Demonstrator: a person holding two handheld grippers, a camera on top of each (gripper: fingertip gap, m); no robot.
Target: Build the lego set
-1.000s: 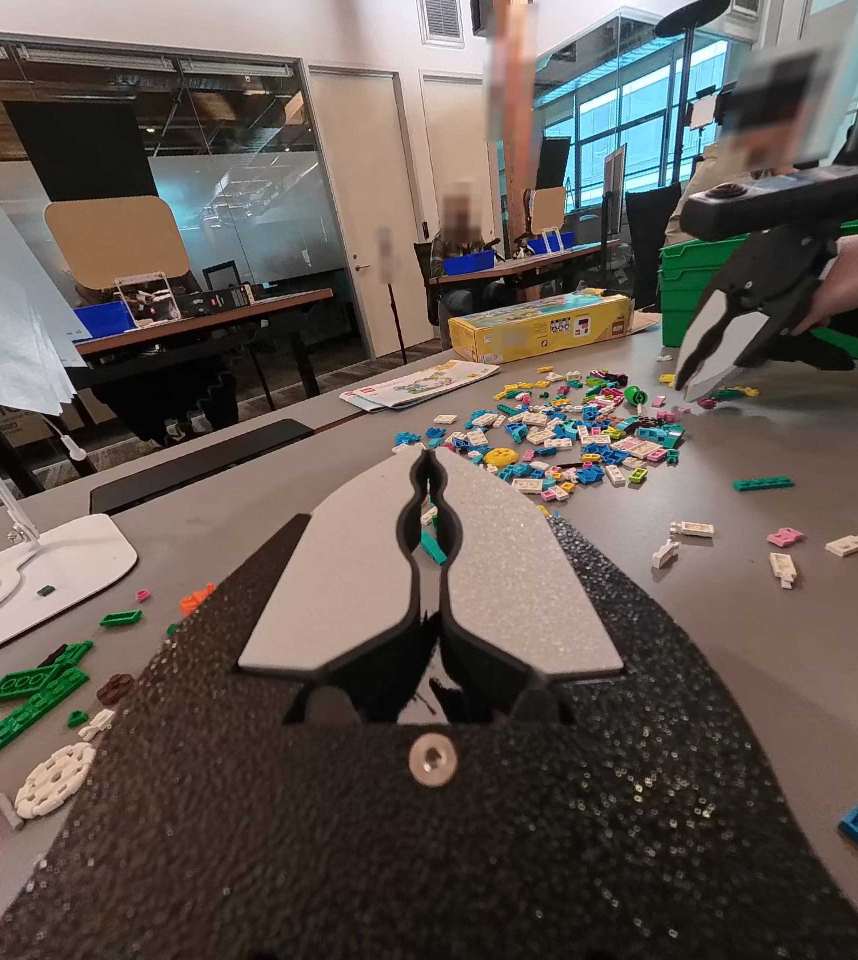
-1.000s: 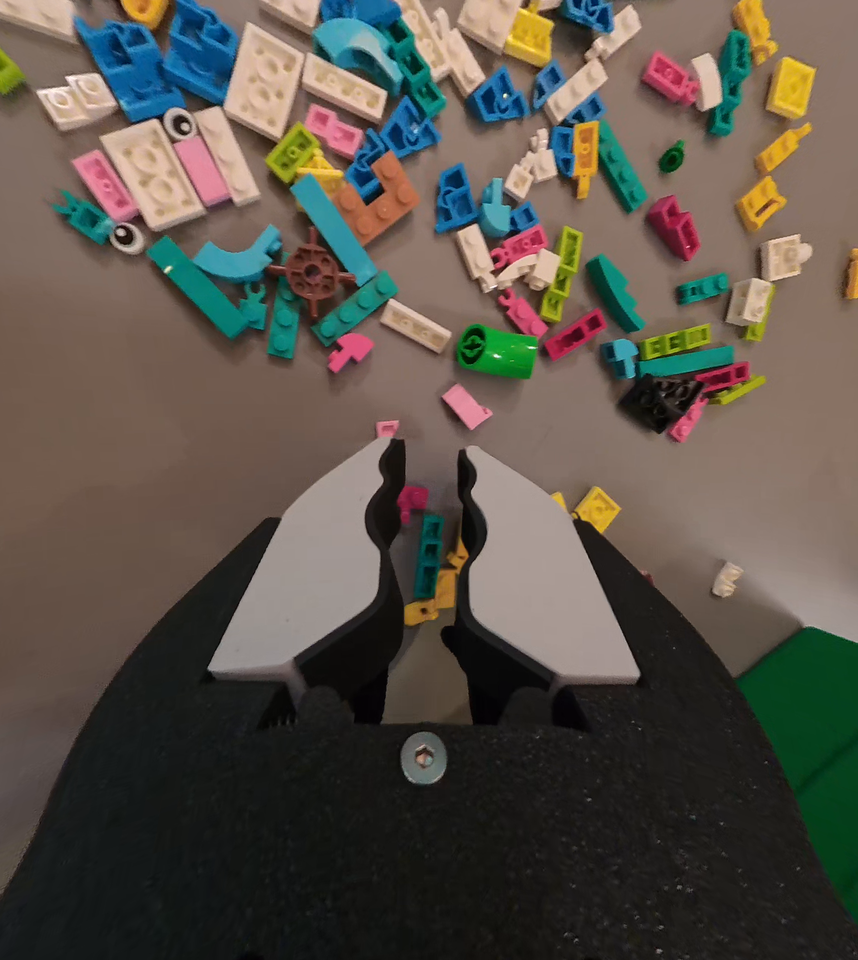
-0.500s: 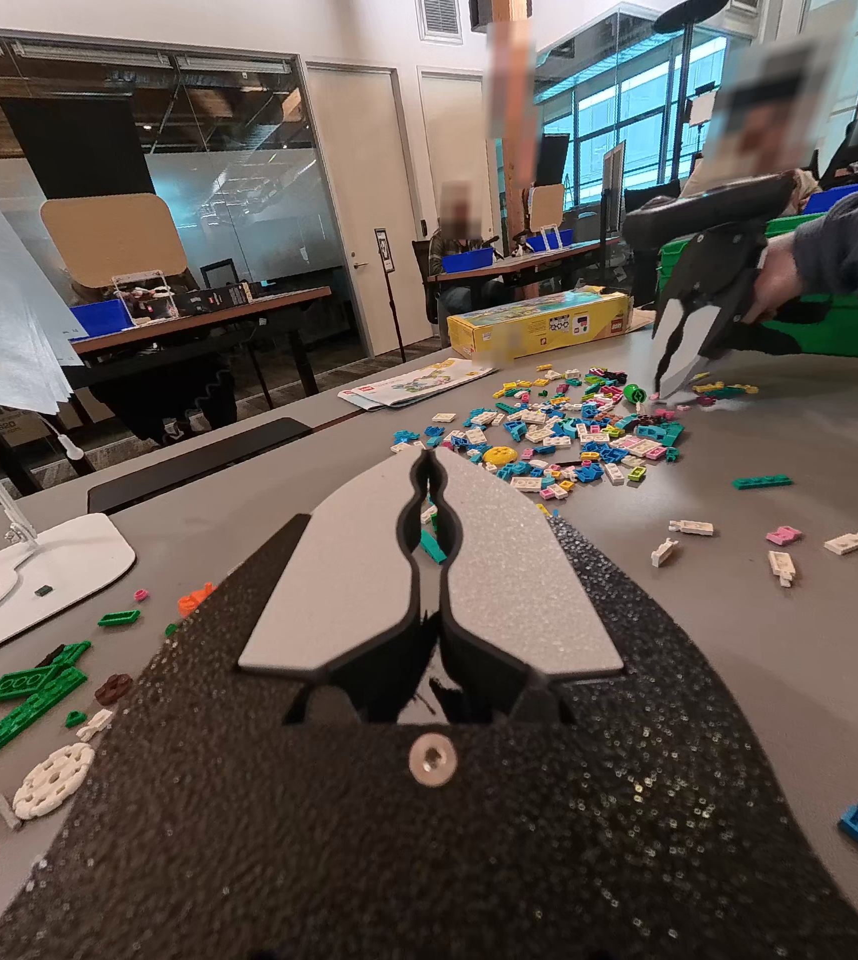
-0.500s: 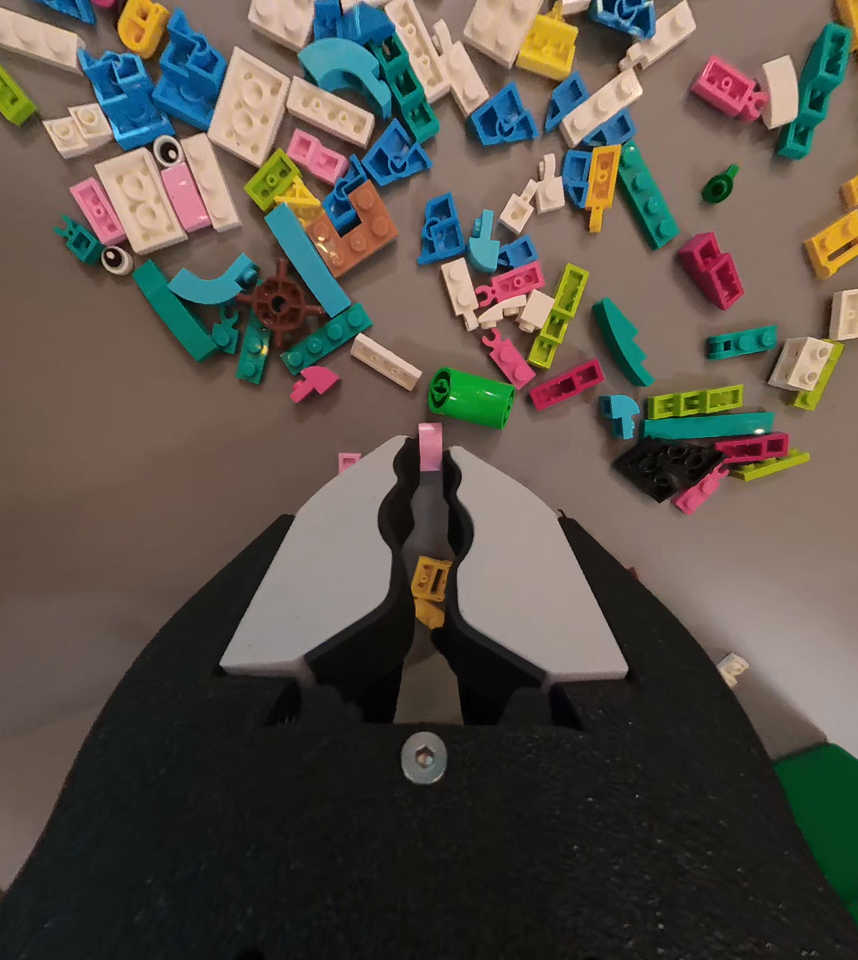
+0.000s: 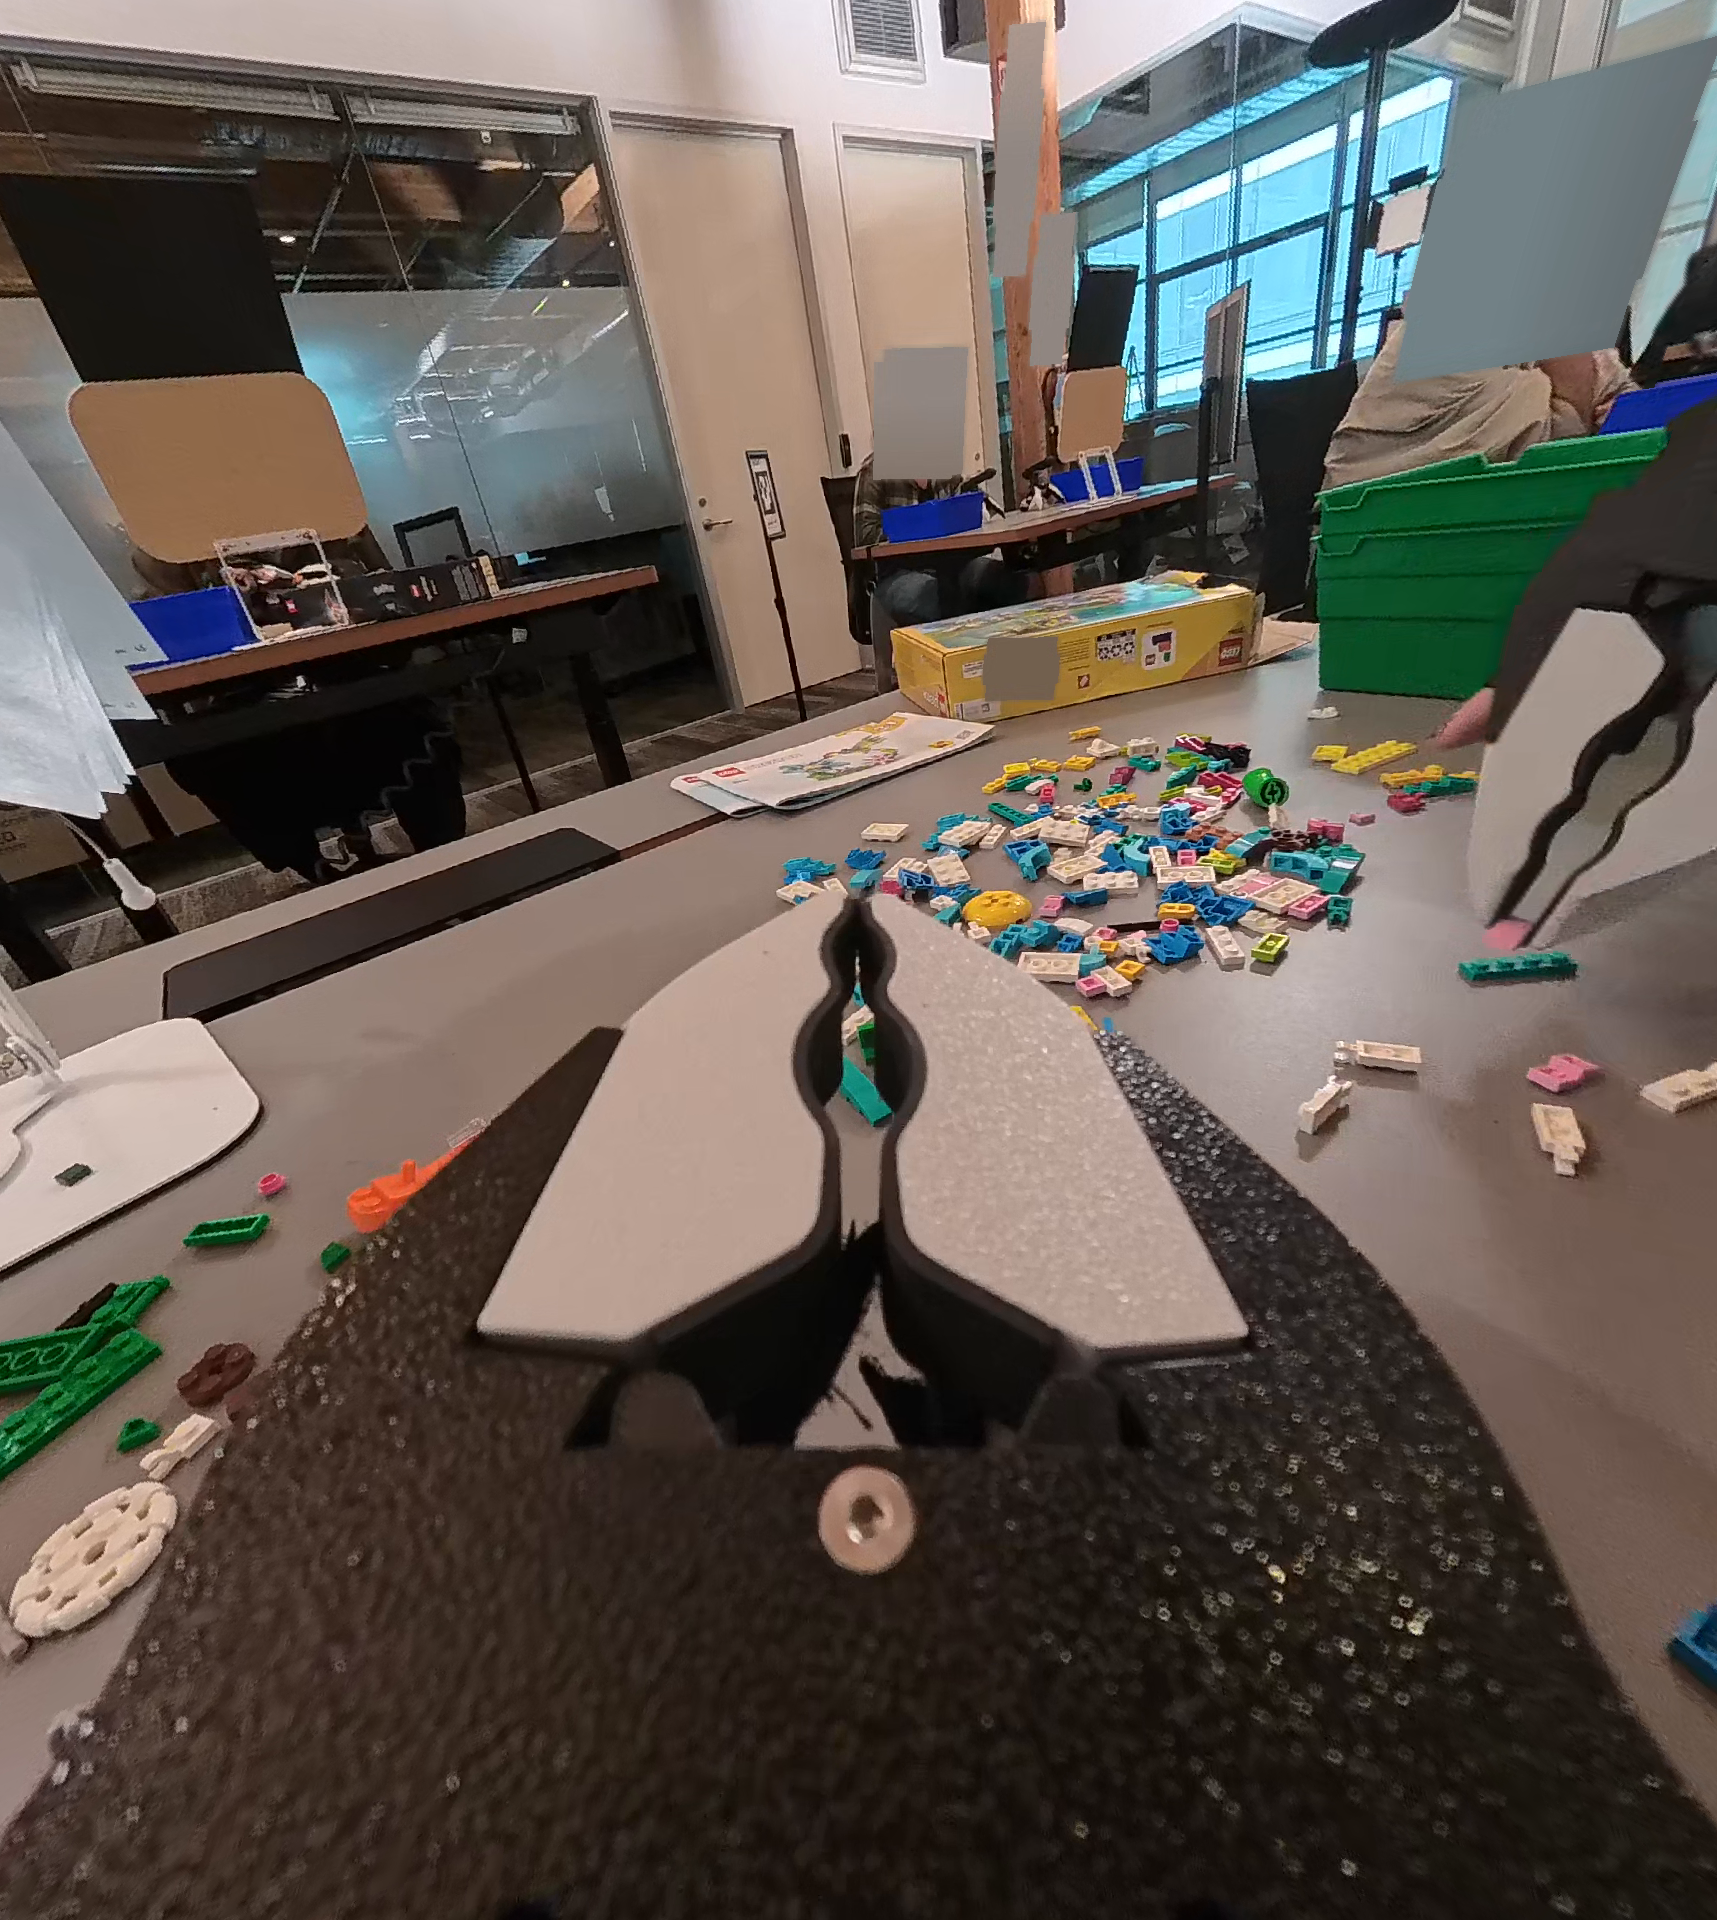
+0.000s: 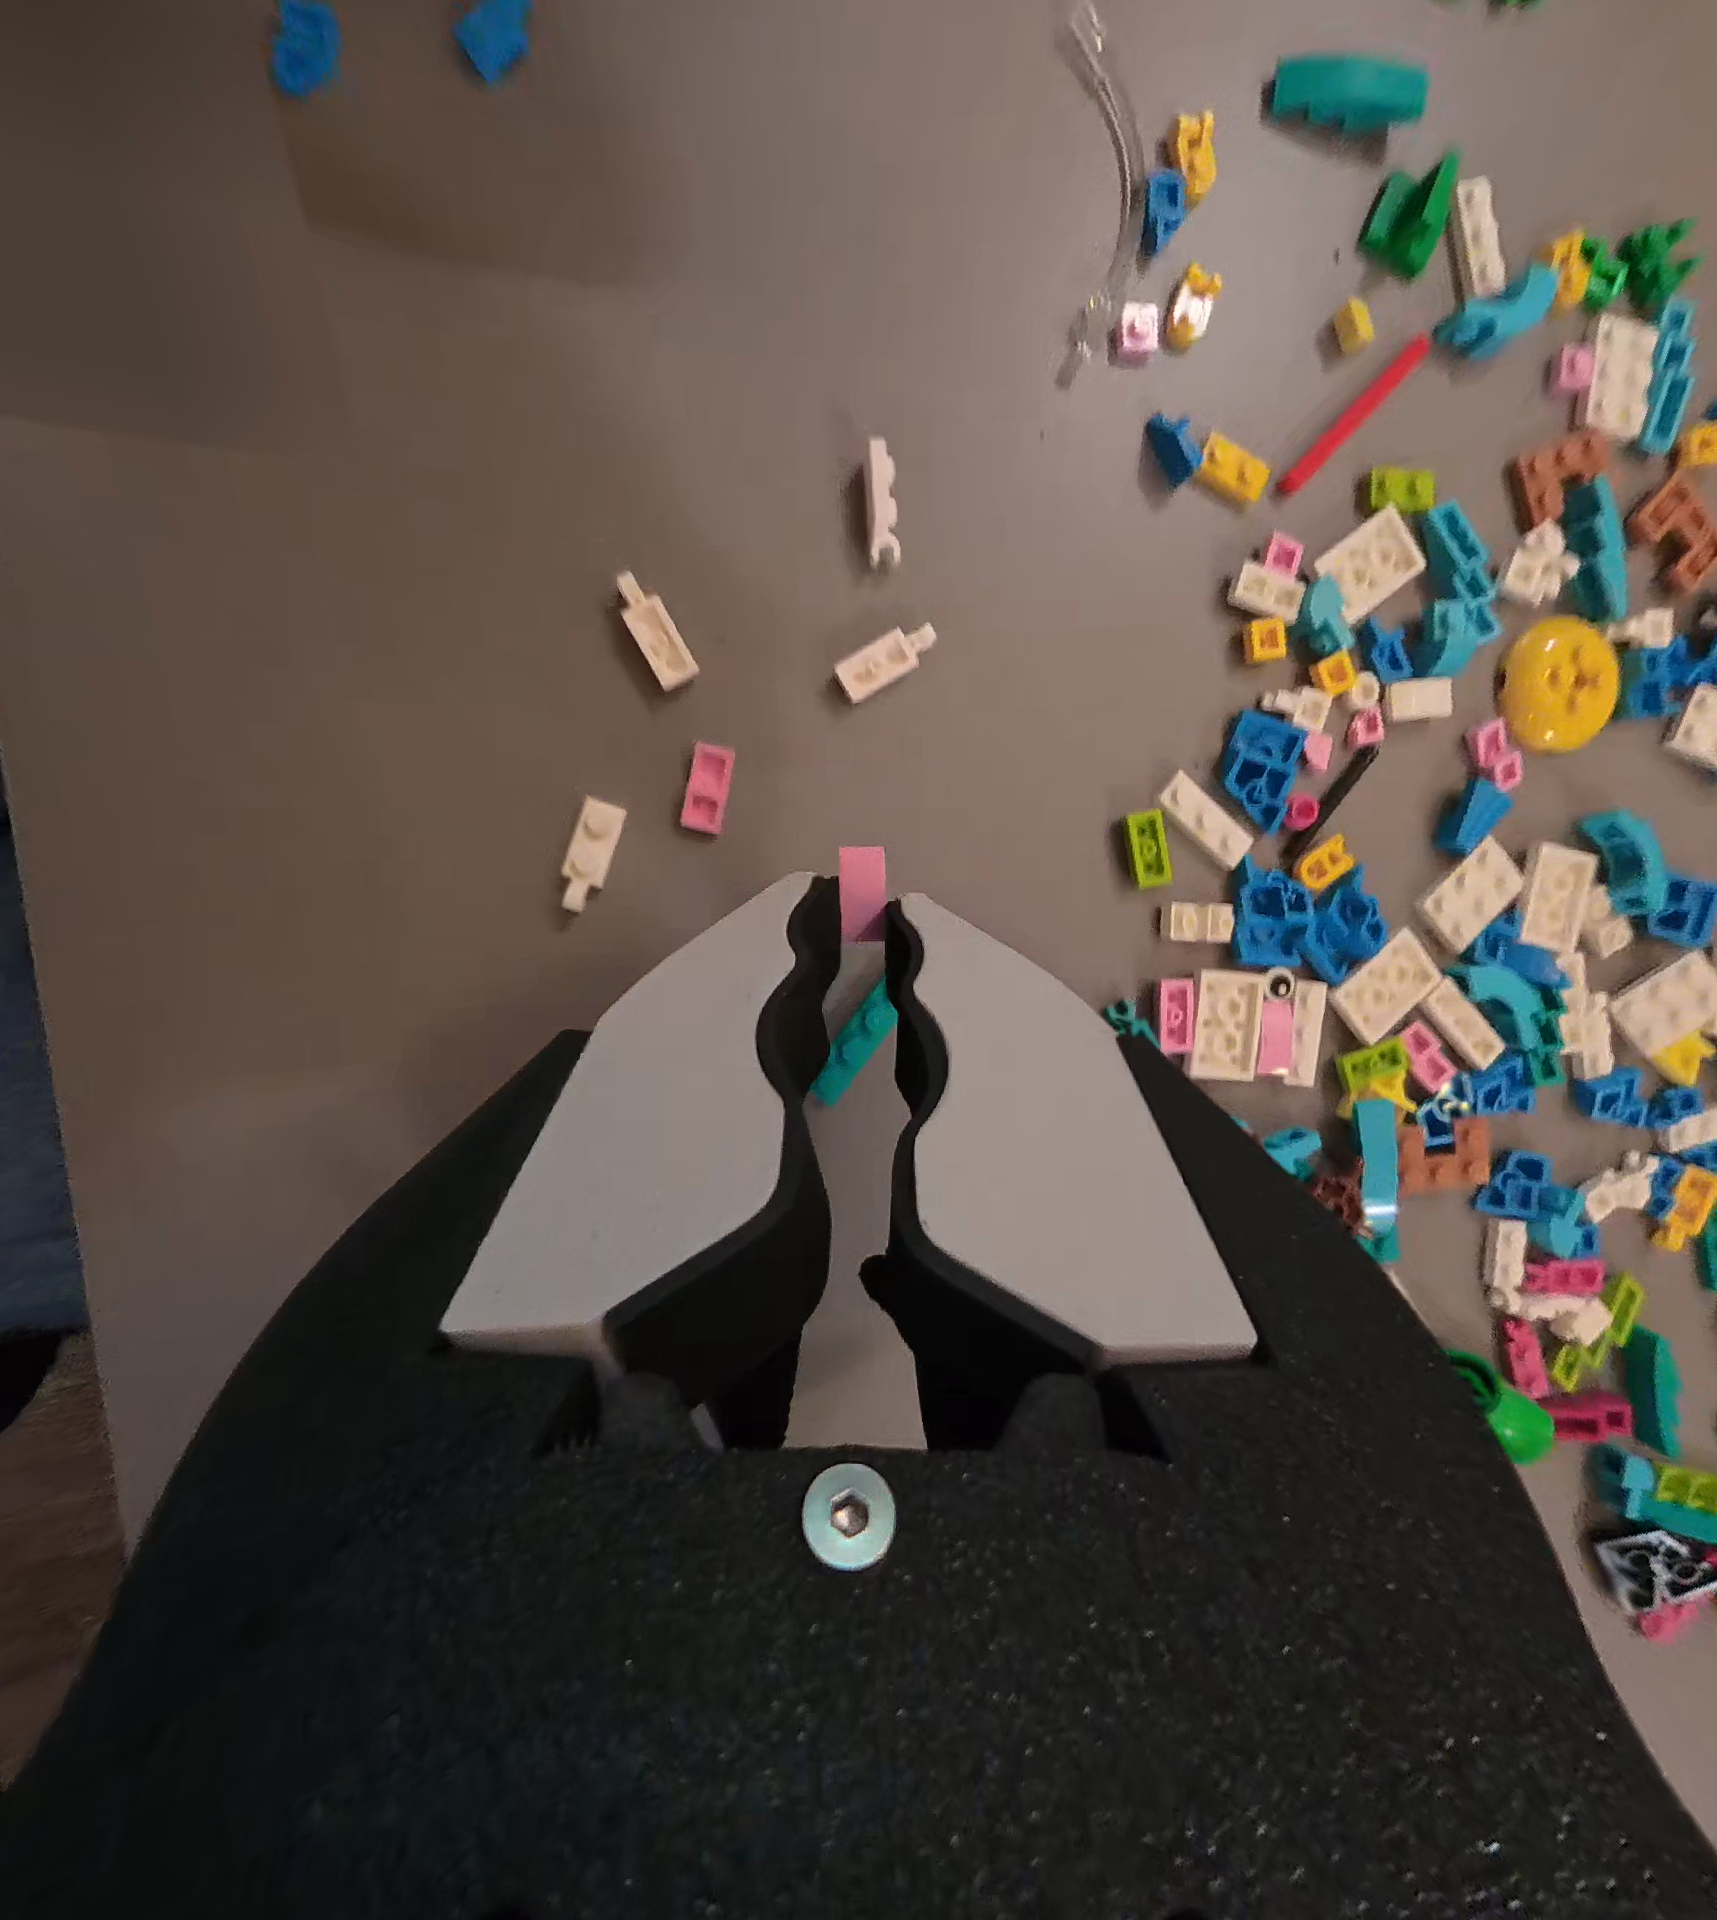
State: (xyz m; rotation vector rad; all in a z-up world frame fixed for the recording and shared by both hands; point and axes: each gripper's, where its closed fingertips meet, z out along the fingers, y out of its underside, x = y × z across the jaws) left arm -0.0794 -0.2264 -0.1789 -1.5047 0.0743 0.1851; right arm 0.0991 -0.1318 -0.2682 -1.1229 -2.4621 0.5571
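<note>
In the right wrist view, the right gripper point(image 6: 859, 902) is seen at frame centre, its jaws clamped on a small pink tile point(image 6: 862, 891) at the tips. A teal plate point(image 6: 852, 1042) lies on the grey table point(image 6: 418, 623) directly beneath. In the left wrist view, the left gripper point(image 5: 860, 914) is held low at centre, jaws together, nothing gripped. The loose brick pile point(image 5: 1145, 862) is spread beyond it, with the yellow box point(image 5: 1072, 649) farthest back.

Left gripper point(image 5: 859, 914) w/ tips together, nothing held, brick pile point(image 5: 1114, 862) far centre, right gripper point(image 5: 1514, 928) pinching pink tile point(image 5: 1505, 932) just above teal plate point(image 5: 1517, 968), green pieces point(image 5: 43, 1382) near left.
</note>
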